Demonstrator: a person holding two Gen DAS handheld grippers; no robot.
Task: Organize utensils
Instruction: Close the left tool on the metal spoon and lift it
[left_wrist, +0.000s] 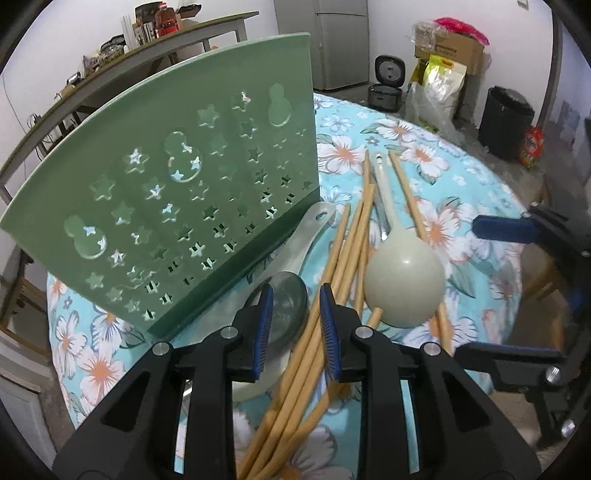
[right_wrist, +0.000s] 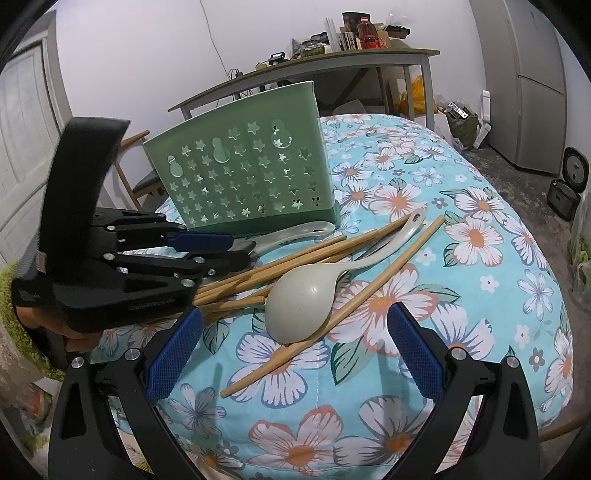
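Hovering over the chopsticks (left_wrist: 325, 295) heaped on the table (right_wrist: 480, 266) right of the green holder (left_wrist: 166, 192), the left claw (left_wrist: 295, 325) stands slightly apart, holding nothing; the right claw (right_wrist: 295, 350) gapes wide. Light, stiff, slippery sticks probably want pinching mid-length.

Left gripper (left_wrist: 296, 325) fingers slightly parted; right gripper (right_wrist: 295, 354) wide apart.

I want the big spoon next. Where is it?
Right wrist view, centre: the spoon lies bowl-down on chopsticks, before the green holder.
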